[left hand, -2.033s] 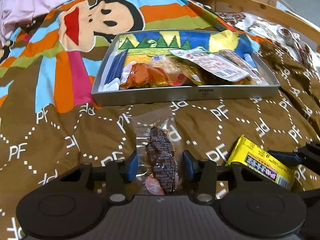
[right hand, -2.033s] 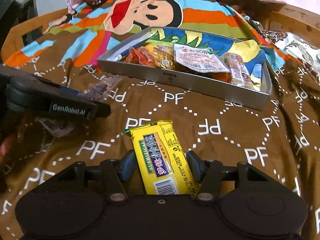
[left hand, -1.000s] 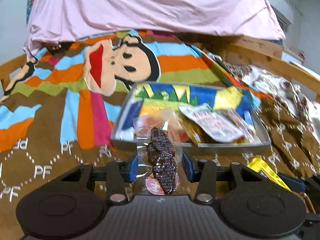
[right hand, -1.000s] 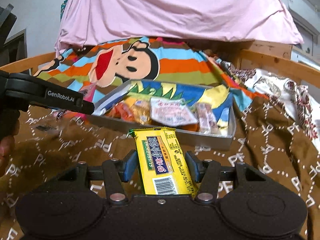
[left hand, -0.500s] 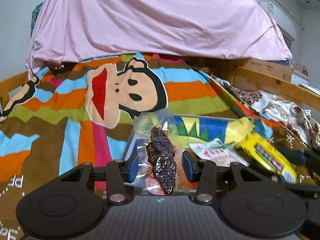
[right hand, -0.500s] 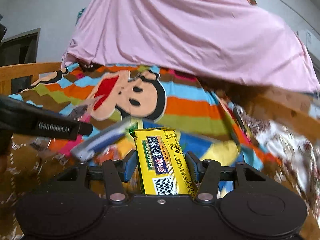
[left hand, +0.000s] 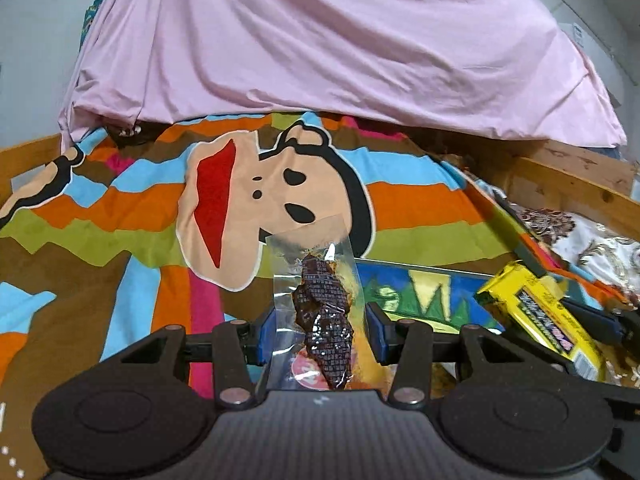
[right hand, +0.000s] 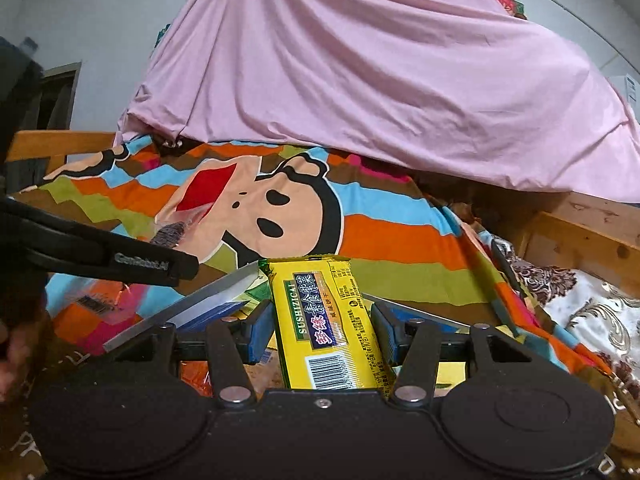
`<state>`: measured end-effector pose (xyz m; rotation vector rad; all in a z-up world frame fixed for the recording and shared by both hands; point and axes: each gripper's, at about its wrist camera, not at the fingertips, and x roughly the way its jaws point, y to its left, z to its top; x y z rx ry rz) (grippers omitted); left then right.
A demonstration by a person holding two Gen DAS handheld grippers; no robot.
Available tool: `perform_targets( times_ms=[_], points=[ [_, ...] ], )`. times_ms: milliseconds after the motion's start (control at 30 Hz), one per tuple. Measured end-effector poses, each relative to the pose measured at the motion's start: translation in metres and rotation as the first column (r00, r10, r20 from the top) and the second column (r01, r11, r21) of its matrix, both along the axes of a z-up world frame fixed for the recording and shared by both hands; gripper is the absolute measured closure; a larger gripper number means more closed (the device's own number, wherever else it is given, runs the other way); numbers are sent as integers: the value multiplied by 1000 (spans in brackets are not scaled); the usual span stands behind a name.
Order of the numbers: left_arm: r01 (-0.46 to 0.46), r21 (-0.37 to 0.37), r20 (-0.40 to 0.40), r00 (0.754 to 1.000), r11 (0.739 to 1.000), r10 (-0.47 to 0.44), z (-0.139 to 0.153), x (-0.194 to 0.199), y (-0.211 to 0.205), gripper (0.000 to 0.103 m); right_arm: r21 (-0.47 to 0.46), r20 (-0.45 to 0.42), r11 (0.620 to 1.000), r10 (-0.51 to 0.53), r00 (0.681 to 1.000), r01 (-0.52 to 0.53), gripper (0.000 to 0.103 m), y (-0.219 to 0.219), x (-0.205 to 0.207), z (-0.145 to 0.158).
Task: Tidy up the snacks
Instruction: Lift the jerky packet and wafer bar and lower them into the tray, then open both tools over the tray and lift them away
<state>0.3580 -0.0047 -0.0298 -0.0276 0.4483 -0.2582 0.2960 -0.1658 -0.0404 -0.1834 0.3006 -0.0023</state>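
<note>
My left gripper (left hand: 322, 334) is shut on a clear packet of dark dried meat (left hand: 322, 316) and holds it up over the near edge of the metal snack tray (left hand: 420, 270). My right gripper (right hand: 322, 330) is shut on a yellow biscuit pack (right hand: 330, 320) and holds it above the same tray (right hand: 192, 304). The yellow pack also shows at the right in the left wrist view (left hand: 540, 316). The left gripper and its packet (right hand: 172, 234) show at the left in the right wrist view. Most of the tray's contents are hidden under the grippers.
The tray lies on a striped cartoon-monkey bedspread (left hand: 248, 208). A pink sheet (left hand: 320, 48) hangs behind it. A wooden bed rail (left hand: 576, 184) runs along the right, with a floral cloth (left hand: 600, 248) below it. An orange packet (right hand: 196, 372) shows in the tray.
Both grippers have lifted their snacks off the bedspread and carried them forward over the tray. The views have tilted up, so the tray has dropped low in both.
</note>
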Motion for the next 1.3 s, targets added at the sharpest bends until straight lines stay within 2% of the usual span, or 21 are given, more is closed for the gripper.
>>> perform_targets(
  times_ms=[133, 300, 800, 967, 1300],
  points=[
    [2, 22, -20, 1000, 1000, -2, -15, 13, -3, 54, -4, -33, 1000, -4, 999, 4, 48, -1, 13, -11],
    [18, 11, -58, 998, 1000, -18, -30, 23, -6, 54, 14, -83, 1000, -18, 996, 19, 48, -4, 27, -24],
    [63, 7, -114, 992, 998, -62, -46, 31, -17, 53, 23, -176, 999, -31, 984, 35, 48, -7, 37, -46],
    [65, -22, -145, 987, 998, -67, -52, 35, -15, 52, 35, -188, 998, -40, 981, 47, 49, -9, 38, -48],
    [73, -13, -148, 986, 997, -75, -54, 35, -17, 52, 47, -184, 998, -42, 982, 52, 48, -10, 37, -47]
  ],
)
